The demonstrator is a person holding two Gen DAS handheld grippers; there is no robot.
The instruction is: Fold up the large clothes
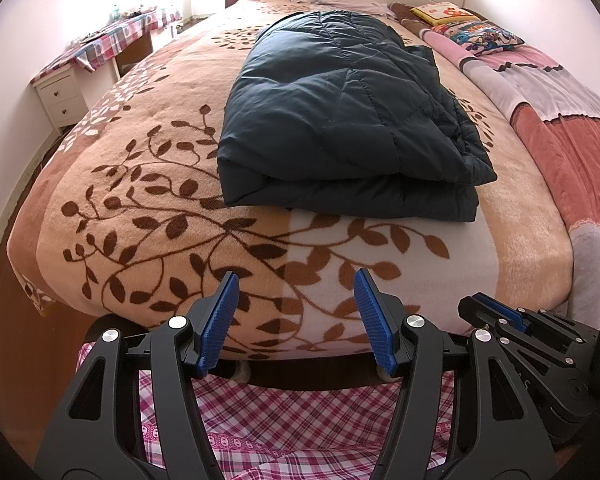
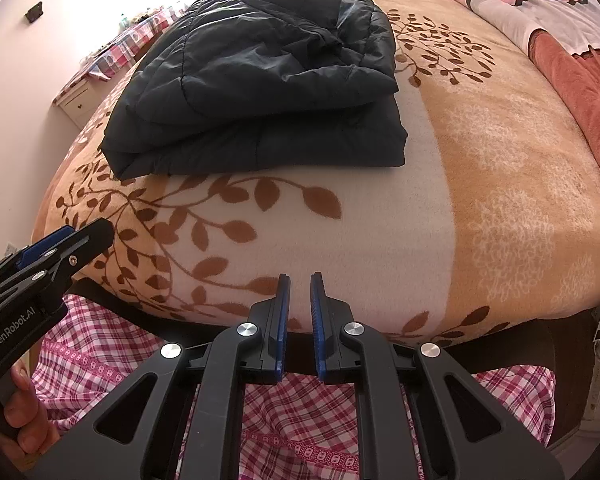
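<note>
A dark navy quilted jacket (image 1: pixel 340 112) (image 2: pixel 252 80) lies folded in a thick stack on the bed, a little back from the foot edge. My left gripper (image 1: pixel 296 280) hovers over the bed's near edge, short of the jacket, open wide with nothing between its blue pads. My right gripper (image 2: pixel 300 280) hangs over the same edge, its blue pads only a narrow gap apart and holding nothing. Each gripper shows in the other's view: the right gripper (image 1: pixel 484 308) at lower right, the left gripper (image 2: pixel 72 240) at lower left, held by a hand (image 2: pixel 24 412).
A beige blanket with brown leaf print (image 1: pixel 160 208) covers the bed. A pink quilt (image 1: pixel 560 120) and pillows (image 1: pixel 472 32) lie along the right side. A white nightstand (image 1: pixel 60 96) and a cloth-covered desk (image 1: pixel 112 40) stand at the left. Pink plaid fabric (image 2: pixel 300 420) hangs below the grippers.
</note>
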